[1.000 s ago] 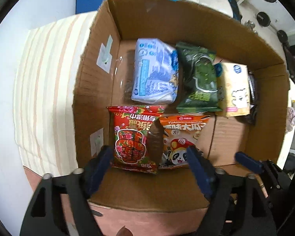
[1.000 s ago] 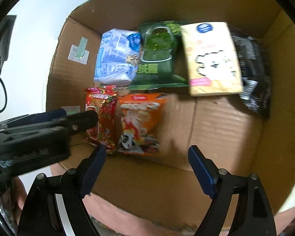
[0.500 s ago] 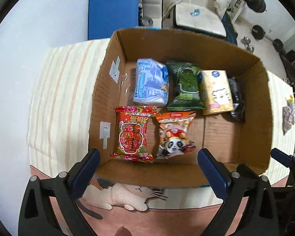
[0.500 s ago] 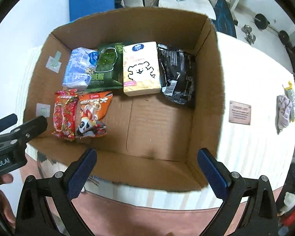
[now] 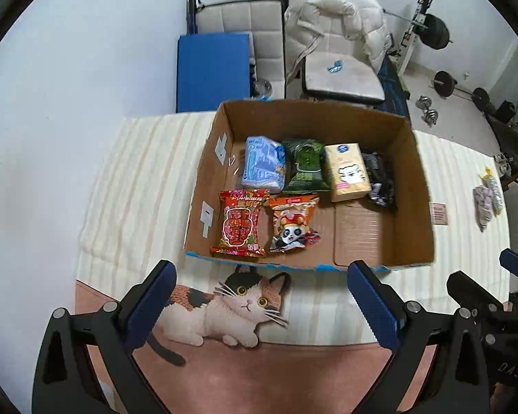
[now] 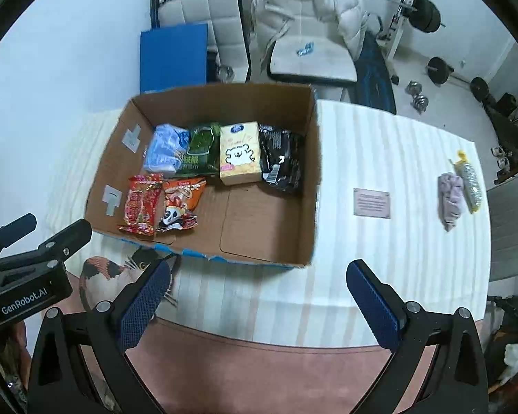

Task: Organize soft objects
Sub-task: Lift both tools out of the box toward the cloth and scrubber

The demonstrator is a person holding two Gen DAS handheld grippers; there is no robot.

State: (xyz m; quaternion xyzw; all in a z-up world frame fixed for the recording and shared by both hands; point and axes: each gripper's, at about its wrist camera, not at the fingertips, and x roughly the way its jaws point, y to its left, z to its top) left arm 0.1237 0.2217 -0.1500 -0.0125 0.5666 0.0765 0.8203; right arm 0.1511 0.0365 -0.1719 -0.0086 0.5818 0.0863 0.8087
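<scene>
- Desk [image 6: 380,145] carried a cardboard box [image 5: 418,186].
- Box held six soft packets, among them a red packet [image 5: 240,226] and a tissue pack [image 5: 347,172].
- Left hand-held gripper [image 5: 259,296] and right hand-held gripper [image 6: 255,296] stood spread, empty, jaws just widened.

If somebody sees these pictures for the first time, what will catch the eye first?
The open cardboard box in the middle, with six packets in two rows along its left and far sides. Next, the cat picture on the cloth just before the box, and the two small items lying far right on the table.
</scene>
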